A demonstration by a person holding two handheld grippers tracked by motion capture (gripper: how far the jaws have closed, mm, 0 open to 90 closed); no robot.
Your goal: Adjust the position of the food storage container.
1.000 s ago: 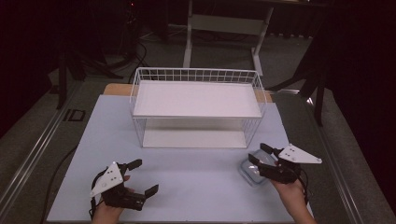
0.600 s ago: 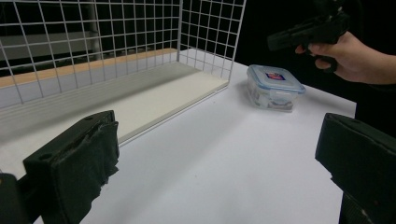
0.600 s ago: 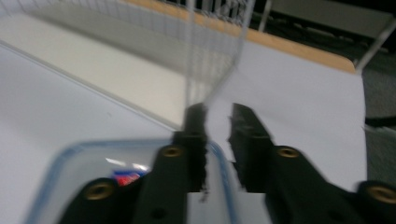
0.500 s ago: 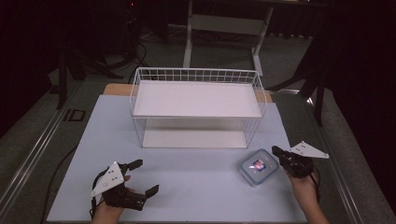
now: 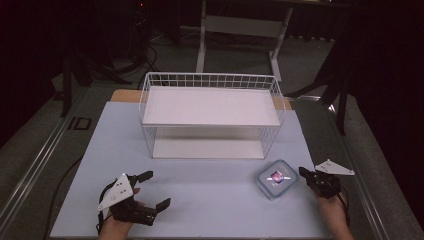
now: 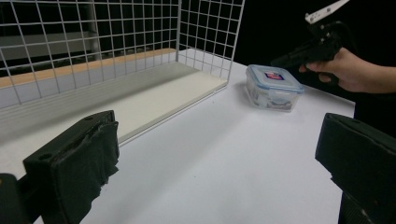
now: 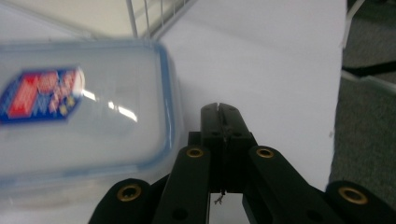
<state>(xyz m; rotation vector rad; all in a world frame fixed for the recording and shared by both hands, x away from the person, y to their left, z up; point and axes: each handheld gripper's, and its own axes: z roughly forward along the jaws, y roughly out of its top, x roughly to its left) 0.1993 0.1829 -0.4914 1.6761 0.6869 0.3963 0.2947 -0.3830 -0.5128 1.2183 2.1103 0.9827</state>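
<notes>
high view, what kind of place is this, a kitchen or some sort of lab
Most likely a lab or recording studio, not a kitchen: a bare white table with a white wire rack and one lidded plastic container, black curtains around it, and stands and cables on the floor behind.

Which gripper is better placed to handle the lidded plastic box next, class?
Right. The right gripper, jaws shut with nothing between them, sits beside the box; the left gripper, open, is far across the table.
</notes>
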